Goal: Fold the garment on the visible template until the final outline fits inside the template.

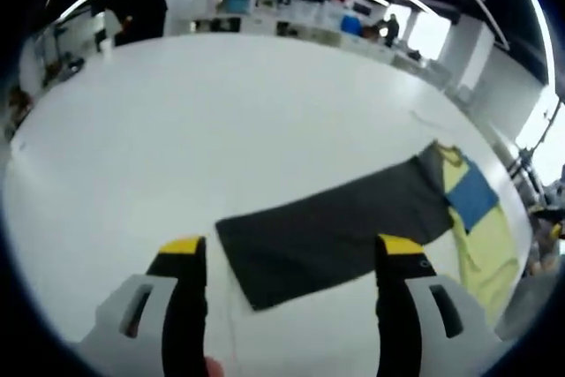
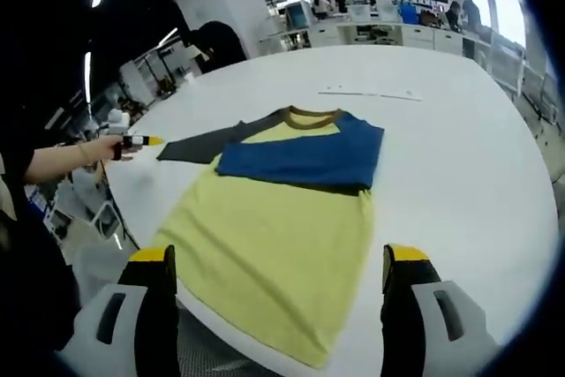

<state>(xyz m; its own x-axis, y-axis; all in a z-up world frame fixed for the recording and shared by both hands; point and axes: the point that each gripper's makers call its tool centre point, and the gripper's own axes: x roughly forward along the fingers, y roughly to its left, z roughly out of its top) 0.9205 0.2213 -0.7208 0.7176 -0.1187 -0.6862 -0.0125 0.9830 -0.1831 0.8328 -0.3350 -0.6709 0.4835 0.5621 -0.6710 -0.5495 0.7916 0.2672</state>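
Observation:
A T-shirt lies flat on the white table (image 2: 459, 174): yellow body (image 2: 274, 236), brown collar (image 2: 313, 114), and a blue sleeve (image 2: 309, 158) folded across the chest. Its dark grey sleeve (image 1: 335, 231) stretches straight out sideways (image 2: 203, 145). My left gripper (image 1: 291, 249) hovers open over the end of this grey sleeve, holding nothing; in the right gripper view it is small at the left (image 2: 132, 140), held by a hand. My right gripper (image 2: 278, 258) is open above the shirt's hem, near the table's edge. The yellow body (image 1: 485, 249) and blue sleeve (image 1: 472, 196) sit at the right.
A thin pale strip (image 2: 371, 92) lies on the table beyond the collar. A person in black (image 2: 216, 41) stands at the far side. Desks and shelves (image 2: 380, 28) fill the background. Wide bare tabletop (image 1: 247, 121) lies past the grey sleeve.

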